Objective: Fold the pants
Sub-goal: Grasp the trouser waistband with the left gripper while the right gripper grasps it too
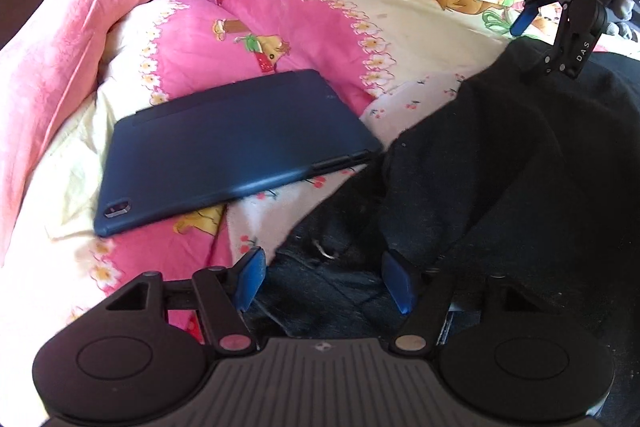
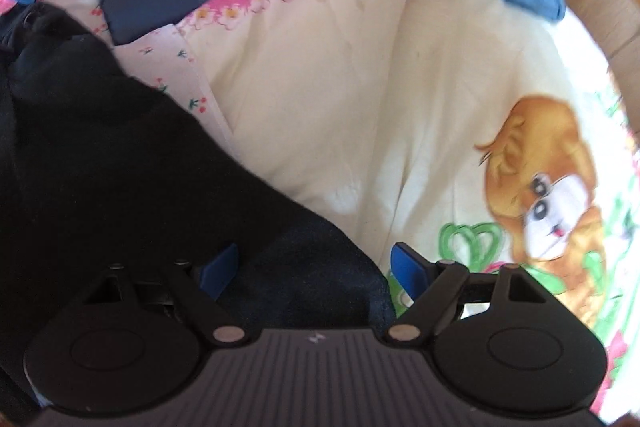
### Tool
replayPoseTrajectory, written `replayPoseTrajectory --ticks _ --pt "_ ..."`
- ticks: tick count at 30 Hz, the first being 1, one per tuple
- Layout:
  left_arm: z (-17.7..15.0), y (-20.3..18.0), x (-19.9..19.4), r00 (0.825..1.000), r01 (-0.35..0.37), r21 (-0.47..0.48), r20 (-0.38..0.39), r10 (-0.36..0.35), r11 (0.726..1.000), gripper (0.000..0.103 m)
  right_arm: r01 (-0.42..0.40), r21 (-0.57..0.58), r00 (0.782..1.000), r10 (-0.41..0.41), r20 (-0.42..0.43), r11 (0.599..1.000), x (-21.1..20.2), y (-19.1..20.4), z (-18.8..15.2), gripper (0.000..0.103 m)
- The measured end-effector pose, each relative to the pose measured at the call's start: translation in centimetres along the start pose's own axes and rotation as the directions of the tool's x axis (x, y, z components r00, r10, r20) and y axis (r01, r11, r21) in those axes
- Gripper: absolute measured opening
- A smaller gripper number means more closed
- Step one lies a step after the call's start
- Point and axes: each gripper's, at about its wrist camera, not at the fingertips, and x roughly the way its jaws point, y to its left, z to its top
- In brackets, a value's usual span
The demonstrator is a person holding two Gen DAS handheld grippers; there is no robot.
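Only one piece of lettering can be read here: the white capitals "DAS", running along the black plastic finger link of the right gripper (image 1: 538, 39), seen in the left wrist view at the upper right above the black pants. A small pale emblem sits on the ribbed grey plastic housing of the left gripper (image 1: 324, 277), and a like one on the same part in the right wrist view, but neither reads as letters. The dark blue flat tablet case (image 1: 236, 147) carries a faint mark near its far corner, too small to make out.
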Motion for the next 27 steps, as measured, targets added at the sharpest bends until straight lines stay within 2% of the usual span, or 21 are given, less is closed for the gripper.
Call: replayPoseTrajectory --ticks 4,5,6,7,9,10,11,12,13,15,17,21,23,27 --pt "0.4 1.4 -0.1 1.0 0.015 -0.028 0.003 -0.015 0.999 0.078 -0.087 0.078 0.996 0.087 0.001 0.993 0.4 -0.9 -0.7 0.065" --pt "0.4 1.7 0.4 0.999 0.027 -0.039 -0.019 -0.028 0.999 0.078 -0.094 0.094 0.996 0.094 0.009 0.991 0.3 -0.9 -1.0 0.059" --pt "0.3 1.8 0.9 0.998 0.037 -0.041 -0.044 -0.039 0.998 0.078 -0.089 0.1 0.996 0.087 0.02 0.991 0.1 -0.8 -1.3 0.056" --pt "0.3 1.8 1.3 0.998 0.039 -0.039 -0.055 -0.041 0.998 0.078 -0.09 0.11 0.996 0.087 0.03 0.99 -0.1 -0.7 -1.5 0.053" --pt "0.5 1.9 1.5 0.998 0.038 -0.05 -0.057 -0.041 0.998 0.077 -0.07 0.131 0.996 0.063 0.055 0.989 -0.8 -0.6 -2.1 0.04" --pt "0.6 2.0 1.6 0.998 0.035 -0.061 -0.057 -0.038 0.998 0.07 -0.057 0.139 0.997 0.048 0.067 0.989 -1.2 -0.4 -2.4 0.037" --pt "0.7 2.0 1.8 0.998 0.029 -0.07 -0.06 -0.033 0.997 0.056 -0.043 0.151 0.996 0.031 0.08 0.988 -1.6 -0.3 -2.8 0.029" --pt "0.7 2.0 1.8 0.998 0.015 -0.071 -0.065 -0.02 0.997 0.049 -0.025 0.16 0.996 0.011 0.092 0.987 -2.1 -0.2 -3.1 0.023" --pt "0.7 1.9 1.8 0.998 -0.001 -0.063 -0.068 -0.003 0.998 0.039 -0.007 0.17 0.994 -0.011 0.106 0.985 -2.5 0.0 -3.4 0.021" --pt "0.6 1.4 1.5 0.998 -0.014 -0.042 -0.057 0.012 0.999 0.033 0.026 0.183 0.99 -0.051 0.131 0.983 -3.6 0.8 -4.1 0.01" --pt "0.4 0.5 0.9 0.998 -0.05 -0.012 -0.044 0.05 0.999 0.026 0.048 0.183 0.985 -0.076 0.154 0.982 -4.8 1.5 -5.0 0.008" --pt "0.2 -0.6 -1.6 0.996 -0.091 -0.01 -0.001 0.091 0.996 0.024 0.022 0.202 0.971 -0.069 0.227 0.979 -9.0 3.4 -7.6 0.007" --pt "-0.1 -1.2 -4.1 0.995 -0.092 -0.023 0.03 0.093 0.995 0.024 0.004 0.215 0.966 -0.059 0.251 0.977 -11.4 4.5 -9.2 0.007" --pt "-2.0 -4.0 -11.7 0.994 -0.066 -0.01 0.09 0.067 0.998 0.024 -0.049 0.231 0.959 -0.019 0.283 0.972 -17.7 7.2 -14.1 0.007"
